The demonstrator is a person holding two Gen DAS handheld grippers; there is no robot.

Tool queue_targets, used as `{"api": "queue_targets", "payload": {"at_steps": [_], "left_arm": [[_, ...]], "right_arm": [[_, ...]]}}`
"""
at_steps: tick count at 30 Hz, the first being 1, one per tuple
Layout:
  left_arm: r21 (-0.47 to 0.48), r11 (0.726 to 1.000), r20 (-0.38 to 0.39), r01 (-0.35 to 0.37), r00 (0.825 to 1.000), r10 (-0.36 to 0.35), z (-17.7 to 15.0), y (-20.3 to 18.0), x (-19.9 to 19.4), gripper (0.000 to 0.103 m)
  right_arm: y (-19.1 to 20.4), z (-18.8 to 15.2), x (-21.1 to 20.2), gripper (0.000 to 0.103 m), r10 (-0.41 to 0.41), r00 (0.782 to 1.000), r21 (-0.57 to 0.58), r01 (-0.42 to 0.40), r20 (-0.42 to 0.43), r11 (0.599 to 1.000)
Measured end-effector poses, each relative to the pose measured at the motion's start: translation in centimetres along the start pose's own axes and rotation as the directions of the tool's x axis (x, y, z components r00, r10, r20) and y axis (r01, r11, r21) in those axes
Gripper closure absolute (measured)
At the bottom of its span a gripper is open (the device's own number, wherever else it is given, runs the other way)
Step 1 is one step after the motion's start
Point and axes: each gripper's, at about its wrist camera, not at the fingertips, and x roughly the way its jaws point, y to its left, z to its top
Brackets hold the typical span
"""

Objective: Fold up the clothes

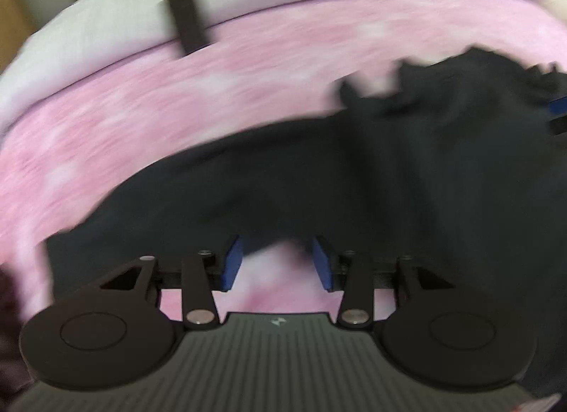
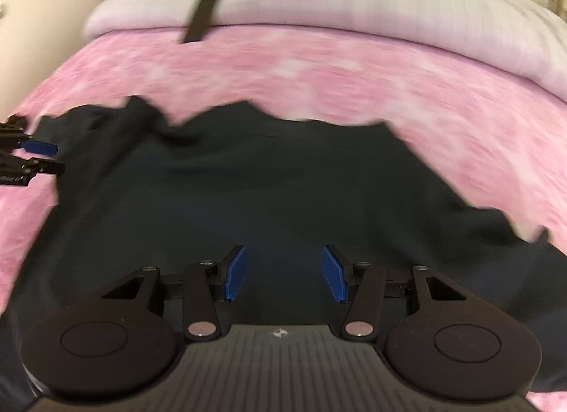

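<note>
Pink bed (image 2: 319,68) holds a dark garment (image 2: 248,181), spread and rumpled; both hand-held grippers, left (image 1: 278,263) and right (image 2: 283,272), gape, gripping nothing; a sloppy pinch could bunch the cloth.

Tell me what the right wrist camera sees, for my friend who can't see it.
A dark garment lies spread on a pink blanket, with the open right claw over it holding nothing. The left claw pokes in at the garment's left edge.
</note>
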Motion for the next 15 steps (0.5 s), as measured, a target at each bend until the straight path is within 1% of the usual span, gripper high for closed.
{"api": "queue_targets", "payload": {"at_steps": [3, 8, 14, 15], "left_arm": [[-0.009, 0.998, -0.034, -0.066, 0.997, 0.065, -2.1, 4.6, -0.8, 0.060], [0.030, 0.993, -0.050, -0.115, 0.992, 0.117, -3.3, 8.8, -1.7, 0.060], [0.076, 0.982, -0.066, -0.174, 0.982, 0.179, -4.8, 13.8, -2.7, 0.059], [0.105, 0.977, -0.067, -0.186, 0.979, 0.193, -5.1, 14.2, -3.0, 0.059]], "right_arm": [[3.8, 0.4, 0.4, 0.050, 0.038, 0.999, -0.011, -0.038, -0.005, 0.999], [9.9, 0.3, 0.9, 0.049, 0.064, 0.998, -0.023, -0.065, -0.029, 0.998], [15.7, 0.3, -0.7, 0.048, 0.082, 0.996, -0.036, -0.083, -0.028, 0.996], [16.5, 0.3, -1.0, 0.048, 0.089, 0.996, -0.042, -0.090, -0.028, 0.995]]}}
